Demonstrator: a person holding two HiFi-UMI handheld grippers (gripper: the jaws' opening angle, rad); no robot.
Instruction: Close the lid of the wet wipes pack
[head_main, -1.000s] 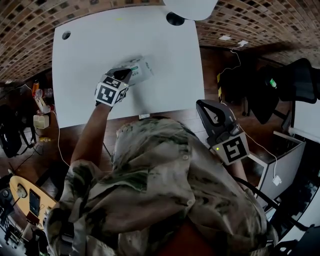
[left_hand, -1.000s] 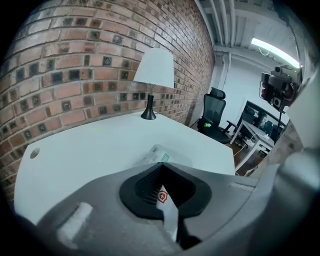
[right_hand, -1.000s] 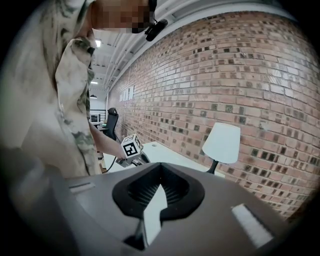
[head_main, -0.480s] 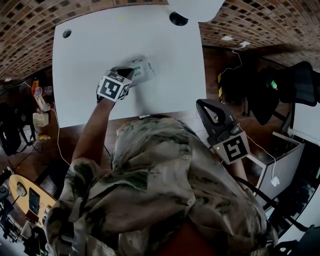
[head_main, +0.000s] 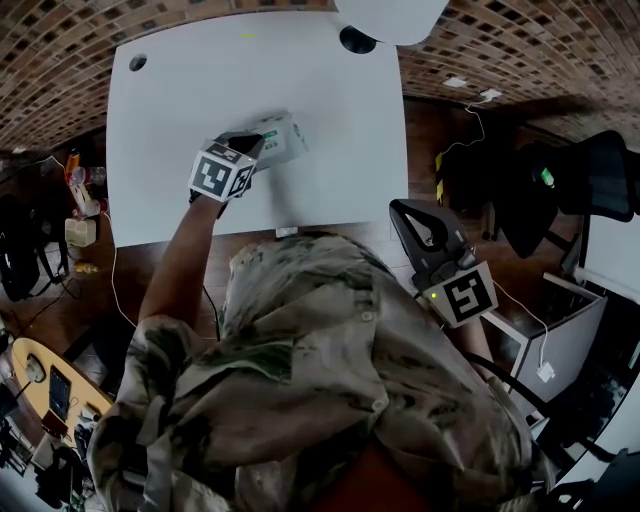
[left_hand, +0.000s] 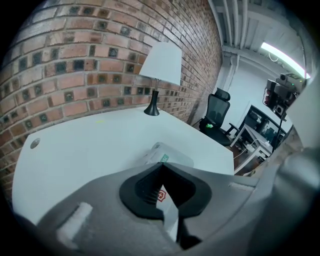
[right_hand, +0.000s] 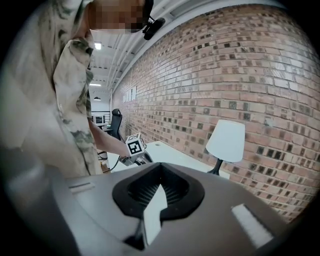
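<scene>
lying on table, wet wipes pack, left claw closed over it, right claw closed, empty

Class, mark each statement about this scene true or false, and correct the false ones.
1. The pack lies on the table. True.
2. The right gripper touches the pack. False: it is held off the table, beside the person.
3. A lamp stands on the table. True.
4. The left gripper is wide open. False: its jaws are together.
</scene>
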